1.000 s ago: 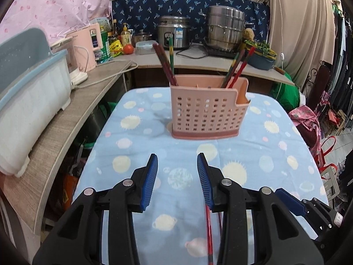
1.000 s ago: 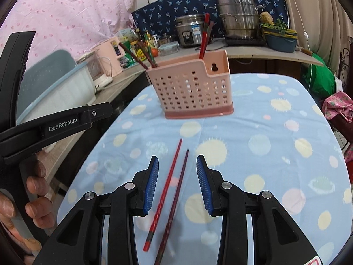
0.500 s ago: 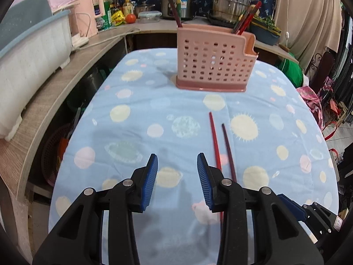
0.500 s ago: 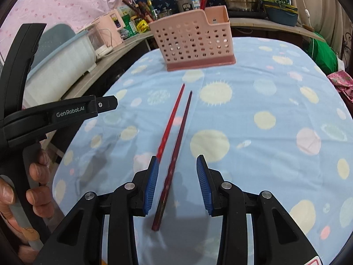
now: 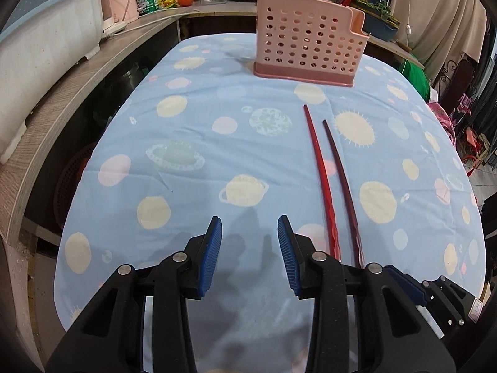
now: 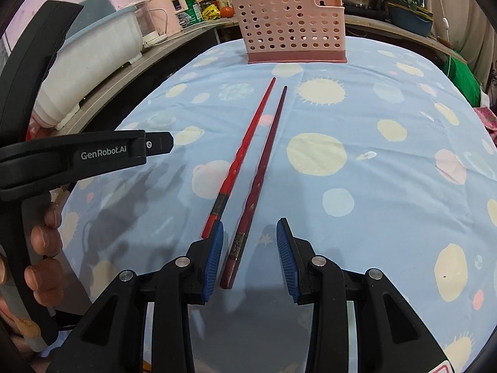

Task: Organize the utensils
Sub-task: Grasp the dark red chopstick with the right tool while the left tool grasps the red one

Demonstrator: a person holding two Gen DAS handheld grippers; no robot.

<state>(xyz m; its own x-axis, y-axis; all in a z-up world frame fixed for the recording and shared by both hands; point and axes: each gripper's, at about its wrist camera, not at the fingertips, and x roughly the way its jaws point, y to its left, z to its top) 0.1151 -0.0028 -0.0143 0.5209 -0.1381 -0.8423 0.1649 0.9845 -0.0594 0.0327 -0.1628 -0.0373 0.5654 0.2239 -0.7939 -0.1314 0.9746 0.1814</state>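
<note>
Right gripper [image 6: 250, 251]: fingers apart, gripping nothing; dark chopstick [image 6: 262, 171] end lies between them, red chopstick [image 6: 240, 155] just beside at 11 o'clock. Left gripper [image 5: 250, 248]: fingers apart, empty. Pink caddy [image 6: 293, 28] stands at 12 o'clock on the counter [image 6: 388, 186].

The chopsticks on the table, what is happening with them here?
A person holds a gripper in each hand above a table with a blue planet-print cloth. Two red chopsticks lie side by side on it, in front of a pink holder that already has chopsticks in it. The right gripper has open jaws around the darker chopstick's thick end, not gripping. The left gripper is open and empty.
</note>
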